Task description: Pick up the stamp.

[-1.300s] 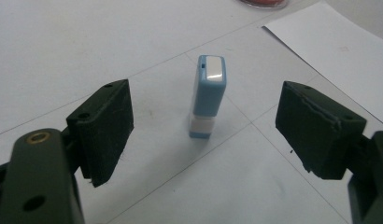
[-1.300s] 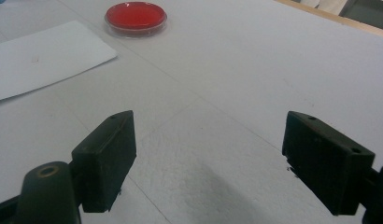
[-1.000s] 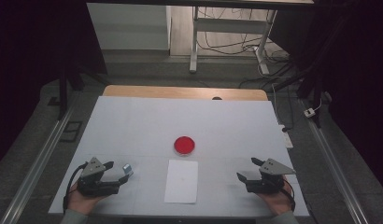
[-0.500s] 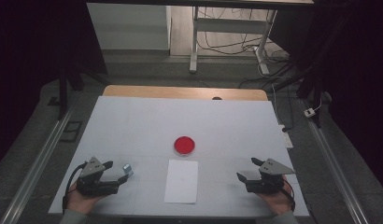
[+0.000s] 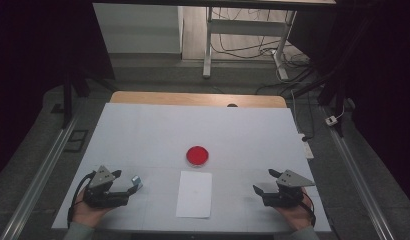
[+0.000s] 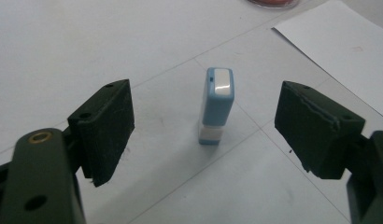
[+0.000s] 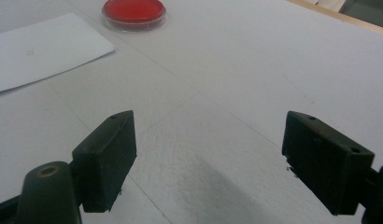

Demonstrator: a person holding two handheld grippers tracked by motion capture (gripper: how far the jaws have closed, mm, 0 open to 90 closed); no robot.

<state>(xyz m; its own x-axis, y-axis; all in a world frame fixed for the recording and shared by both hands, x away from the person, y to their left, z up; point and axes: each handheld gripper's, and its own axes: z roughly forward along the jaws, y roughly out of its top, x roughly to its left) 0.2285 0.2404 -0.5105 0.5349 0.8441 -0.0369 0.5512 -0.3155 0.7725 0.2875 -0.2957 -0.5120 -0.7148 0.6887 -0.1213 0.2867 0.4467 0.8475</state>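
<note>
Blue-and-white stamp (image 6: 216, 105), small and rectangular, stands upright on the white table (image 5: 143, 135): pale blue body, glossy white top face, white band at the base. It sits just ahead of the left gripper (image 6: 206, 128), centred between the wide-open jaws, untouched. Right gripper (image 7: 210, 156) also gapes wide, holding nothing. Paper sheet (image 5: 194, 194) and red dish (image 5: 197, 156) lie mid-table.

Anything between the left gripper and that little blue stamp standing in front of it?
Nothing visible. The stamp stands upright on the bare table, ahead of the open left gripper and apart from both fingers. The paper and the red dish lie farther off to the side.
</note>
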